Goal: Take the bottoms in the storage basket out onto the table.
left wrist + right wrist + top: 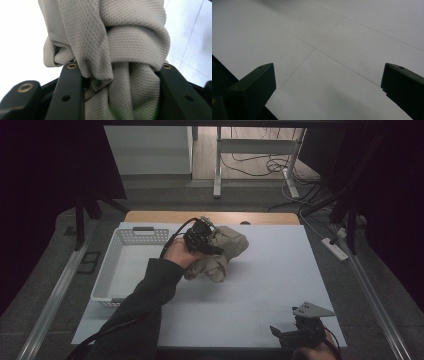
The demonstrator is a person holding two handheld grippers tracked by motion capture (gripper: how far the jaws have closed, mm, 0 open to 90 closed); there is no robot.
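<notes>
At nine o'clock on the table [280, 285], a white slotted basket [131, 241] is seen, its long side running toward the person. Just beside its right wall, toward eleven o'clock of the table's middle, the left gripper [207, 239] is held in the left hand [179, 253], a dark sleeve [145, 300] trailing back to six o'clock. A bunched beige cloth [225, 251] is clamped in it. In the left gripper view the cloth [117, 50] is seen pinched between the two black jaws, which are kept partly apart by the thick wad of knit fabric; folds are wrapped over one another above the jaw tips, and one fold hangs down over the left jaw. Whether the cloth's lowest part is touching the table cannot be told. Over at five o'clock, near the table's front edge, the right gripper [300, 332] is held low, grey plate on top. In the right gripper view its jaws are spread wide, nothing between them, bare white table [329, 57] beneath.
</notes>
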